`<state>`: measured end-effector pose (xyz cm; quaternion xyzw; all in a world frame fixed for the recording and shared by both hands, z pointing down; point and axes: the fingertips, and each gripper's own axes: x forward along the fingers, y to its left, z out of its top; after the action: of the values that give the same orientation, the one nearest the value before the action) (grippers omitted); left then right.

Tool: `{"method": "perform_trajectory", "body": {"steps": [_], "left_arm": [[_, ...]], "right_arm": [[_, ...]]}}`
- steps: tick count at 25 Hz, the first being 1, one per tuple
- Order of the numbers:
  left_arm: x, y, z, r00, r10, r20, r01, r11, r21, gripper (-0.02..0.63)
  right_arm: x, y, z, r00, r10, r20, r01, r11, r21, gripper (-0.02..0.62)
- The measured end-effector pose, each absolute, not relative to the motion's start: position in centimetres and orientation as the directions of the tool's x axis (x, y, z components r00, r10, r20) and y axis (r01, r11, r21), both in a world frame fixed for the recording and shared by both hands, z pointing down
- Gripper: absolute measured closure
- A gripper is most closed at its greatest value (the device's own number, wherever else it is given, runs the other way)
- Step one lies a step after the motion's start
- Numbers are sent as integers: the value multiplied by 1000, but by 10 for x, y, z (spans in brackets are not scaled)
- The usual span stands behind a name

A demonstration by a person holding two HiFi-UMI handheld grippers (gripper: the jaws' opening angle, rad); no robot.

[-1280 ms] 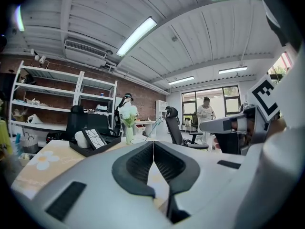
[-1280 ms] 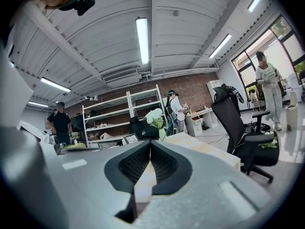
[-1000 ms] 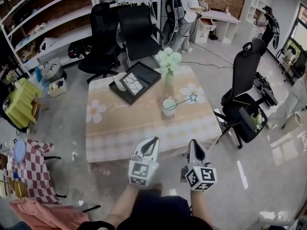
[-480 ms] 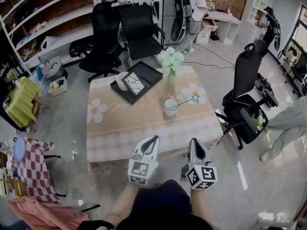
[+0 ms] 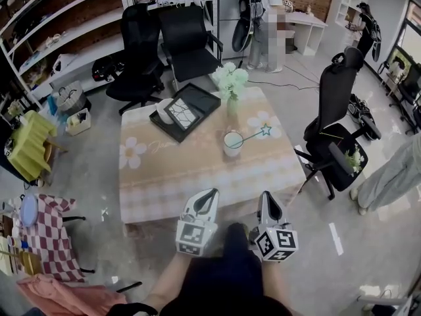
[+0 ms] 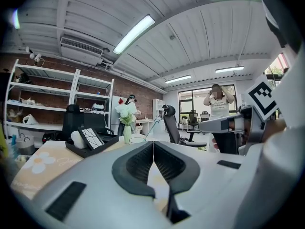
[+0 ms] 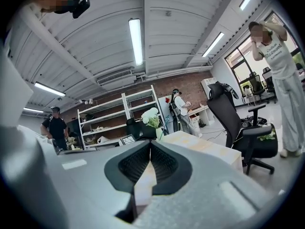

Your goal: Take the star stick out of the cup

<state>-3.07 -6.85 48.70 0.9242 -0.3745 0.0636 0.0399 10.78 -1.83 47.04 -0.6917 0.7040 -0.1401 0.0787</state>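
A white cup (image 5: 232, 143) stands near the middle of the low table (image 5: 197, 176). A thin green star stick (image 5: 252, 136) leans out of it to the right, its star tip at the upper right. The cup (image 6: 137, 140) also shows small in the left gripper view. My left gripper (image 5: 211, 193) and right gripper (image 5: 265, 196) hover side by side before the table's near edge, well short of the cup. Both are shut with nothing between the jaws; the same shows for the left gripper (image 6: 153, 143) and the right gripper (image 7: 149, 142) in their own views.
A black tray (image 5: 185, 112) with a framed tile and a white roll sits at the table's back left. A vase of pale flowers (image 5: 230, 84) stands behind the cup. Black office chairs (image 5: 335, 130) flank the table. A person (image 5: 395, 170) stands at right, another at the back.
Both grippers stay where they were. The person at the right edge has walked closer, and the person at the back has shifted right.
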Motion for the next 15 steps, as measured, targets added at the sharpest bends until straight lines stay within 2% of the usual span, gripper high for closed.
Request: {"method": "perform_trajectory", "body": {"steps": [15], "left_arm": [[-13,-98,490,708,-690,153,-704,-708,66,595]], "right_arm": [[122,-49,470,-34,-994,105,-952,0,-307,594]]}}
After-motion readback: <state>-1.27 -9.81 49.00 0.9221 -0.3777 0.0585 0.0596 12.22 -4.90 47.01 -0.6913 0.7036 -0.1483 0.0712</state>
